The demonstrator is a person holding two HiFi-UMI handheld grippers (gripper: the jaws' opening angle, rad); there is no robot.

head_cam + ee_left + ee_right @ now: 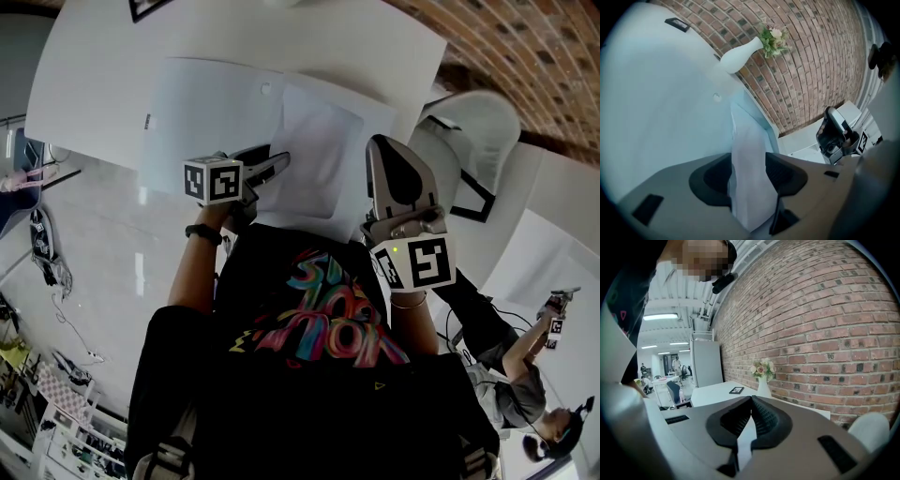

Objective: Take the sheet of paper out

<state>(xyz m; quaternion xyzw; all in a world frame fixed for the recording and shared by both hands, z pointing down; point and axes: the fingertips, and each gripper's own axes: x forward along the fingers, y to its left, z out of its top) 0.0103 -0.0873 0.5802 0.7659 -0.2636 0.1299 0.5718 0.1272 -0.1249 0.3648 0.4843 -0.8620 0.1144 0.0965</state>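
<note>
A pale blue translucent folder (202,122) with a snap button lies on the white table (94,84). A white sheet of paper (323,155) lies askew over the folder's right part and reaches past the table's near edge. My left gripper (281,161) is at the sheet's left edge and is shut on it. In the left gripper view the sheet (747,154) runs up between the pads of my left gripper (748,161), with the folder (656,93) behind. My right gripper (380,142) is held above the sheet's right edge, shut with nothing in it; its jaw tips meet (751,398).
A white vase with flowers (740,54) stands at the table's far end by the brick wall (825,324), with a small dark flat object (736,390) nearby. A white chair (478,141) stands to the right. Another person (525,375) works at lower right.
</note>
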